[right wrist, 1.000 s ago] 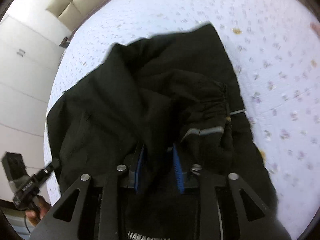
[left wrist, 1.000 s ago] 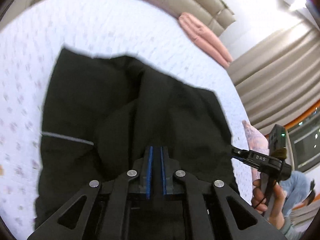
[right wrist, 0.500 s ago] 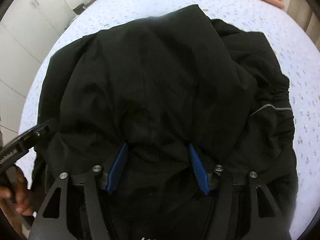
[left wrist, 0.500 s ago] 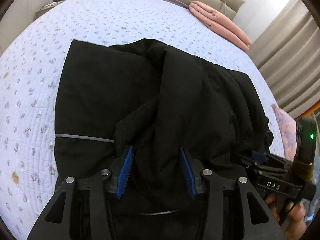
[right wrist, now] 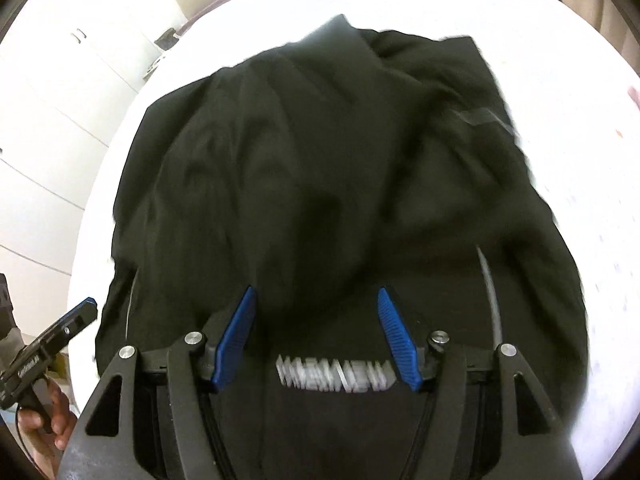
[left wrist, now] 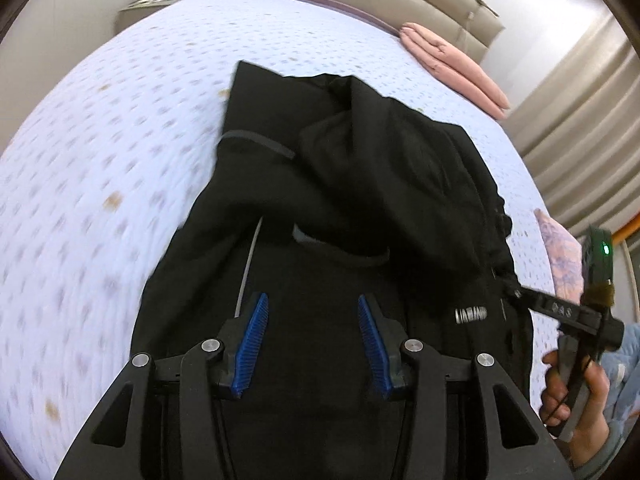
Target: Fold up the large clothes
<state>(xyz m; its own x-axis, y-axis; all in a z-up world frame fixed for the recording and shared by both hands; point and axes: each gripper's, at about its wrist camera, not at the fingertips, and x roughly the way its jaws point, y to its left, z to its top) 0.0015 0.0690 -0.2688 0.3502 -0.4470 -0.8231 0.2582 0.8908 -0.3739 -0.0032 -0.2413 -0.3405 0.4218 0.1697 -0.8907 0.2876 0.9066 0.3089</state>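
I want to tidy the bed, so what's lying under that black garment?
The black garment lies on a white quilted bedspread with small lilac flowers, which shows all around it. Anything between garment and bedspread is covered and cannot be seen.

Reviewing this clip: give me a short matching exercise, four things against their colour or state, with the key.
Things:
1. garment
2. folded cloth by the headboard
3. left gripper
4. bedspread

Descriptions:
A. pink
B. pale with small flowers
C. black, lying rumpled on the bed
D. jaws apart, nothing pinched

Pairs: 1-C, 2-A, 3-D, 4-B
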